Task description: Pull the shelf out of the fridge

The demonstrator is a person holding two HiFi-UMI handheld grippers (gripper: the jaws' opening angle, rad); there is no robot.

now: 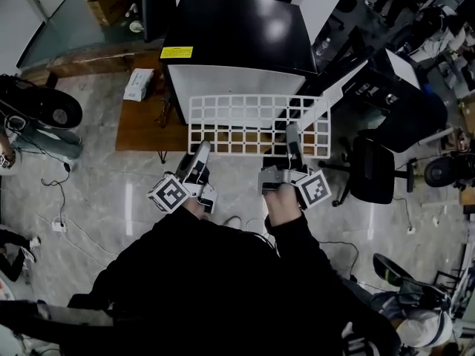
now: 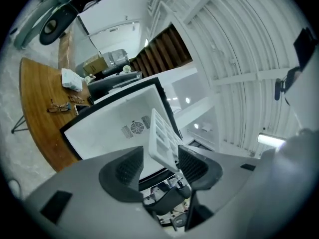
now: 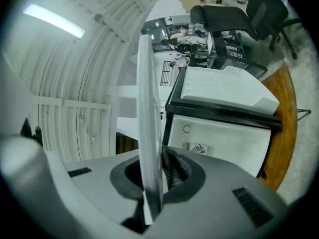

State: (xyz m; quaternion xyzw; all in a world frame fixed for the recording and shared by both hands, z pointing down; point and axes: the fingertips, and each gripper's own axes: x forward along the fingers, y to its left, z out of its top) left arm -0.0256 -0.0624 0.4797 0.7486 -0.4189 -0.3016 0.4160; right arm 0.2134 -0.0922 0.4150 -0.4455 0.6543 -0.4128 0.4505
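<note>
White shelf (image 1: 252,124) out of the fridge (image 1: 237,35) at twelve o'clock, clamped only by the right hand-held gripper (image 1: 292,132), the left hand-held gripper (image 1: 201,150) standing open around its edge: it could tilt and fall.

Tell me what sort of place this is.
Probably a lab or workshop-style office: a mini fridge set up on a low wooden table, a black office chair, and cluttered desks beyond.

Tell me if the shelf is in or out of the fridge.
Out. The white shelf hangs in front of the fridge, clear of its open cavity; the right claw grips its edge.
</note>
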